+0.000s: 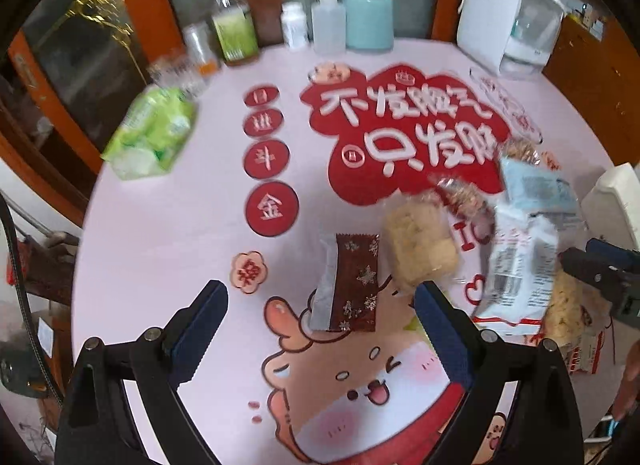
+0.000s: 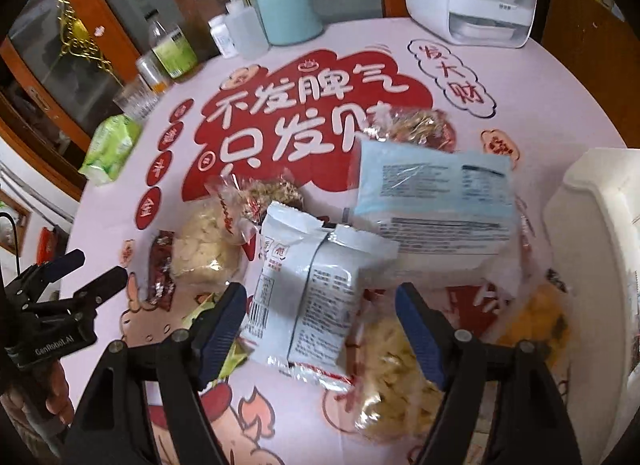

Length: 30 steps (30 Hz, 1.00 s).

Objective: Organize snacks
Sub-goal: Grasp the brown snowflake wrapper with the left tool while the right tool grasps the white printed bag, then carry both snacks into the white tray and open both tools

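A round table (image 2: 304, 29) with a pink printed cover is seen, snacks piled loosely toward its right side, likely dumped there for sorting. A white bin (image 2: 600, 249) is parked at the right edge, just beside the pile, probably the drop target; its inside cannot be seen. Bottles and a teal canister (image 2: 288, 13) are kept at the far rim, well clear of the work.

Largest packs: a pale blue packet (image 2: 432, 193) is laid face-down over other snacks, and a white packet (image 2: 316, 285) is propped tilted against it, label side up. A clear bag of pale puffed pieces (image 1: 420, 249) and a brown snowflake-print bar (image 1: 352, 285) are lying flat, touching or nearly so. A green pack (image 1: 152, 133) is set well apart at the left.

The right gripper (image 2: 320, 329) is pitched steeply down over the white packet, jaws spread wide on either side of it, nothing clamped. The left gripper (image 1: 320, 329) is tilted down likewise, jaws wide and empty, the brown bar just ahead between the fingers.
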### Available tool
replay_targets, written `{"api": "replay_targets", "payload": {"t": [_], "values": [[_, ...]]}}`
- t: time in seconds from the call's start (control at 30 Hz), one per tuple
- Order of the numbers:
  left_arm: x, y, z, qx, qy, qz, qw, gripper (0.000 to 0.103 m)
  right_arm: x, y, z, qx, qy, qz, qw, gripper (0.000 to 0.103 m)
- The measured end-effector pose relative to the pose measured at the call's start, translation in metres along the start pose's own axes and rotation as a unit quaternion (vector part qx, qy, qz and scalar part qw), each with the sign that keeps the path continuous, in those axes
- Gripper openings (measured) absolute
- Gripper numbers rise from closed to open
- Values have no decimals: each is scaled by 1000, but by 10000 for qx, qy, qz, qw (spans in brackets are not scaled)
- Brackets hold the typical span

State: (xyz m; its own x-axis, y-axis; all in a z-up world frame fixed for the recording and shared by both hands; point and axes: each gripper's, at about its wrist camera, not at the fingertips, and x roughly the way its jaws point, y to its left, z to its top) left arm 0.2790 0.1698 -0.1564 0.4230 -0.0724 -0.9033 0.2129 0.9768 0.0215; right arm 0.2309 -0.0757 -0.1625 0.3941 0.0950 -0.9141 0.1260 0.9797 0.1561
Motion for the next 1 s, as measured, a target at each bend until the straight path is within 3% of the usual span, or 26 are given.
{"api": "replay_targets", "payload": {"t": [0.4,0.6,0.67,0.8,1.0], "values": [[73,-10,3,84,453,-37,9989,92,35,13,-1,63,282,-247,9993,78],[86,-6,1,-89,625,-141,9979,76,40,16,-1,-17,265,-292,9992,78],[87,-6,3,-145,601,-143,9980,73,41,17,-2,-25,225,-319,9992,73],[82,-12,3,-112,465,-155,9987,38,39,17,-4,-83,147,-333,9993,55],[76,-8,2,-433,514,-147,9976,33,20,13,-6,-72,-71,-100,9999,48]]}}
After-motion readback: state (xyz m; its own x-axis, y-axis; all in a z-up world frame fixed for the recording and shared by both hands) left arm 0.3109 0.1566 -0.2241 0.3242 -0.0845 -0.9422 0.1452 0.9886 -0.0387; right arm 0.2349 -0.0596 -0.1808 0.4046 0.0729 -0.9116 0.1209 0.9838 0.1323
